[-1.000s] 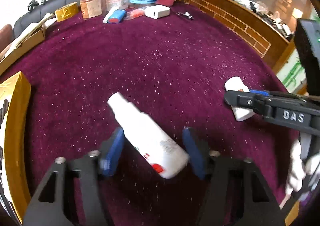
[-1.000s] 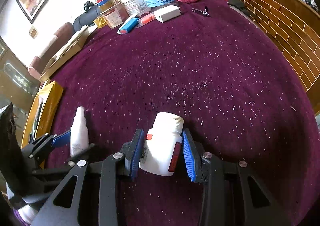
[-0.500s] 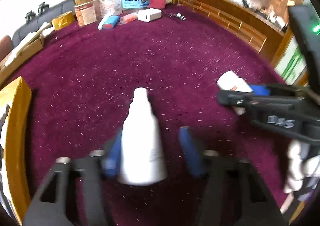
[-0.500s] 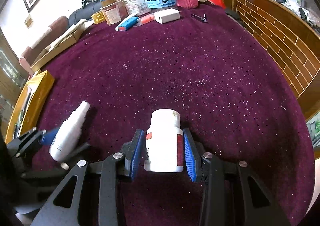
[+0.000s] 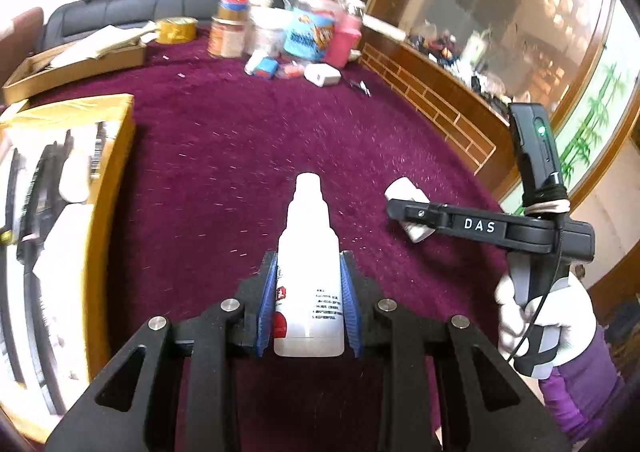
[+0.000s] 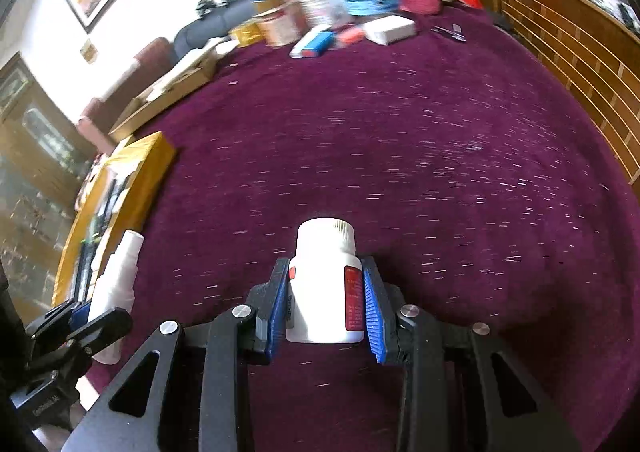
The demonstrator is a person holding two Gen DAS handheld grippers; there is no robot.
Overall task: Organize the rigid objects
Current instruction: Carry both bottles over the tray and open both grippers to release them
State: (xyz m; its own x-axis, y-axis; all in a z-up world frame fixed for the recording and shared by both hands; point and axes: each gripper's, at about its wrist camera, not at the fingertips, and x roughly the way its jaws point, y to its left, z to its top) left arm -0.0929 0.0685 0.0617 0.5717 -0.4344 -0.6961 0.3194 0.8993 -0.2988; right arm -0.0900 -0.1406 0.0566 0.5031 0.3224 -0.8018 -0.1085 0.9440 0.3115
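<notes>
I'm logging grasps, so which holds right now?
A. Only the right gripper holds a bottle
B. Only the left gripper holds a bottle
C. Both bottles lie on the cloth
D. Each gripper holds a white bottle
D: the left gripper is shut on the spray bottle, and the right gripper is shut on the pill bottle.

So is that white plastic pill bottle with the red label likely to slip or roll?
The white plastic pill bottle looks rigid and smooth, so it could slip, though the right gripper clamps its sides. Being round, it would probably roll if laid down.

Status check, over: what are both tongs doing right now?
Left tongs shut on spray bottle. Right tongs shut on pill bottle. Nothing in the way.
</notes>
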